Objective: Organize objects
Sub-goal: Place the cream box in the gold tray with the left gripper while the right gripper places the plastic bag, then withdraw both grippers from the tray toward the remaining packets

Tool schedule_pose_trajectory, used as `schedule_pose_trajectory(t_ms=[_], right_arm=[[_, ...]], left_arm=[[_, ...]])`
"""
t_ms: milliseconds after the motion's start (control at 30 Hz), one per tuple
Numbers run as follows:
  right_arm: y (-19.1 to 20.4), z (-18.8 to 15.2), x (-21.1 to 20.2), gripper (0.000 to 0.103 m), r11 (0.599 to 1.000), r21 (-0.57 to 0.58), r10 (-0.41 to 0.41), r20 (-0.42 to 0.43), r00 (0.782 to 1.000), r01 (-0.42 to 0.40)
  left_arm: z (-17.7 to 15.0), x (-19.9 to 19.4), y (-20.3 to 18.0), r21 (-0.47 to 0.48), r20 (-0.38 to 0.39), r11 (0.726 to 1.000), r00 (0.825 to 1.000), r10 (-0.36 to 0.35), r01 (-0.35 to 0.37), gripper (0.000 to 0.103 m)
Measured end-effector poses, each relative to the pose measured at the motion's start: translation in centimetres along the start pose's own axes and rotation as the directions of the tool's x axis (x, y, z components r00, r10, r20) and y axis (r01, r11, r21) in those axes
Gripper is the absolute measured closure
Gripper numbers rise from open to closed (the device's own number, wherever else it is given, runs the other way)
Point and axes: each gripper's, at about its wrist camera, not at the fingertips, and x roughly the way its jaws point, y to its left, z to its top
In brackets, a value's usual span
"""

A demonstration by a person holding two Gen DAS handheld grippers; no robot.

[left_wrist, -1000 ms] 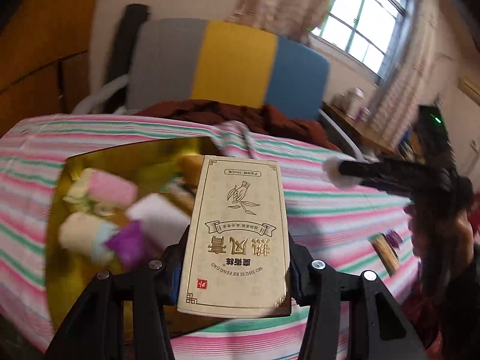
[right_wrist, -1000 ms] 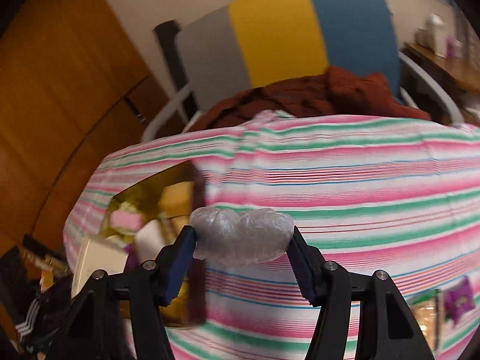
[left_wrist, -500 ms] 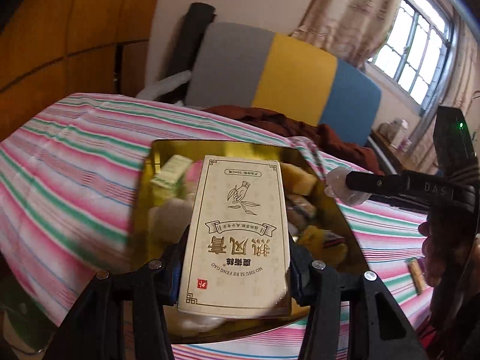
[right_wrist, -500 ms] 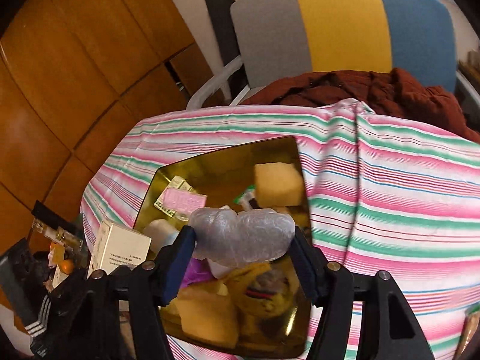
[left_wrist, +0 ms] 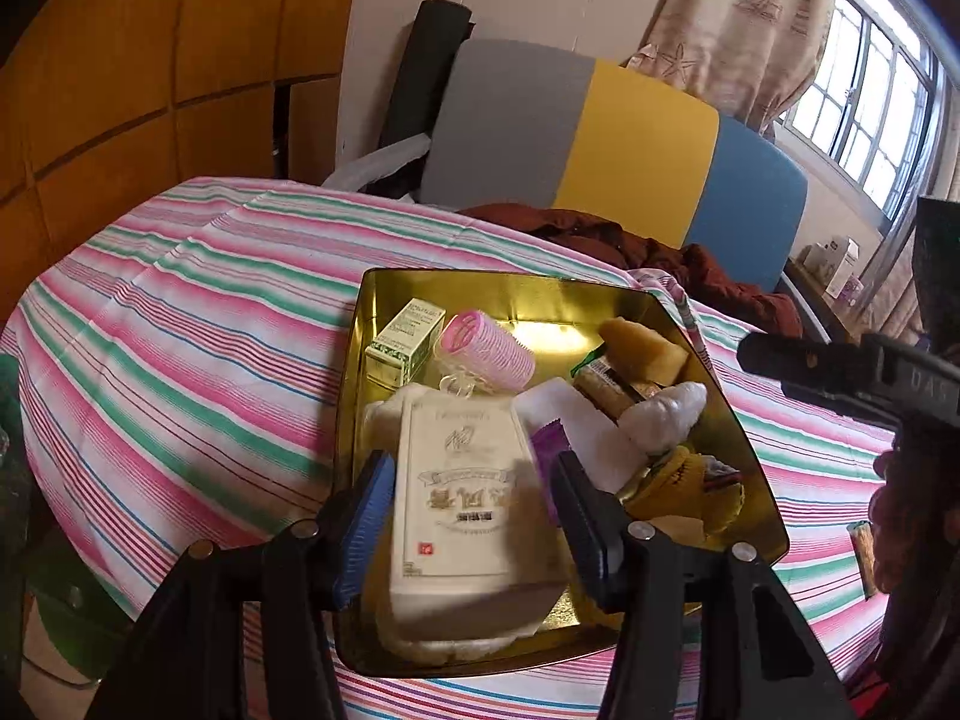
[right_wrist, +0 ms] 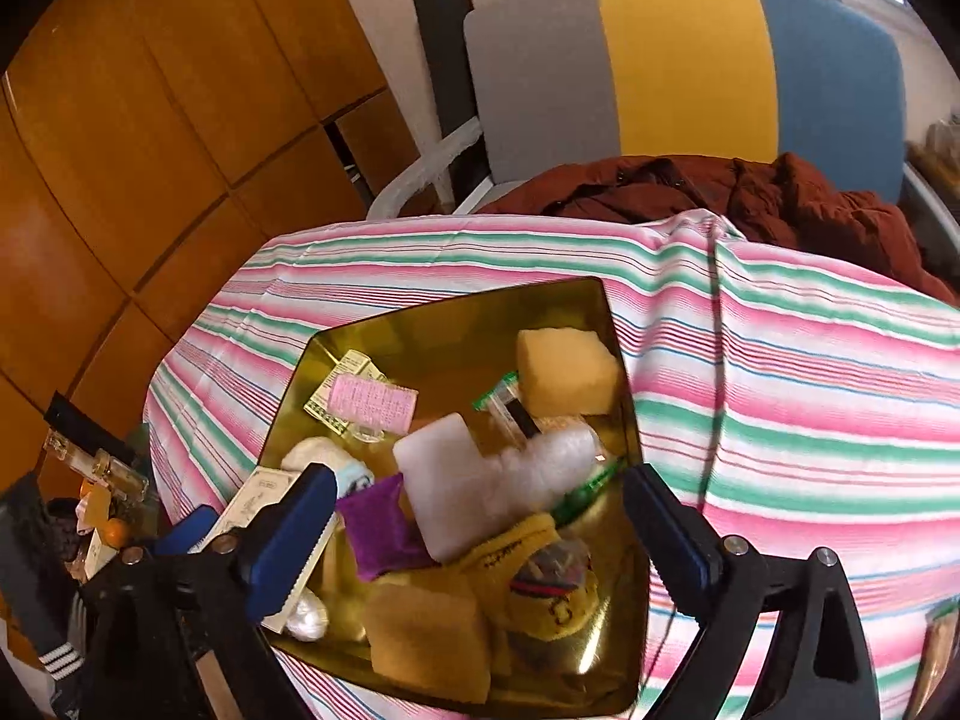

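Observation:
A gold tin tray (left_wrist: 480, 277) sits on the striped cloth and holds several small items. My left gripper (left_wrist: 474, 480) is open above its near end. The cream printed box (left_wrist: 459, 498), blurred, lies loose between the spread fingers on the things in the tray. My right gripper (right_wrist: 477, 492) is wide open over the tray (right_wrist: 456, 306). The white bubble-wrap lump (right_wrist: 540, 462) lies free in the tray against a white foam block (right_wrist: 441, 480). That lump (left_wrist: 660, 414) also shows in the left wrist view. The cream box (right_wrist: 252, 498) peeks out at the tray's left edge.
Also in the tray are a pink hair roller (left_wrist: 486, 349), a small green-white carton (left_wrist: 405, 342), a yellow sponge (right_wrist: 567, 369) and a purple packet (right_wrist: 378, 525). A chair (right_wrist: 684, 60) with a brown garment (right_wrist: 720, 192) stands behind the table. A packet (left_wrist: 861, 552) lies on the cloth at right.
Both grippers have opened over the tray. The cream box has left the left gripper's hold, and the bubble-wrap lump has dropped from the right gripper into the tray.

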Motion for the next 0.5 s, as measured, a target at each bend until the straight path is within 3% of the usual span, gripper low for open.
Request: schedule_pose_trajectory(t_ms=[67,233,500], right_arm=[[-0.3,-0.4,-0.5,0.005,1.000,0.012,-0.003,0.008,1.000,0.003],[-0.6,-1.6,-2.2,0.003,0.999,0.014,-0.039,0.045,0.998,0.038],[-0.8,-3.9,-4.8,0.000,0.985,-0.010,-0.168,0.093,0.981,0.169]], left_arm=[[0.0,-0.3,-0.2,0.006,0.007,1.000,1.000,-0.002,0.002,0.032],[0.3,-1.4,-0.6,0.020,0.032,1.000,0.999,0.004,-0.005,0.031],[0.1,-3.2,-1.8,0.053,0.060,0.999,0.998,-0.008,0.005,0.031]])
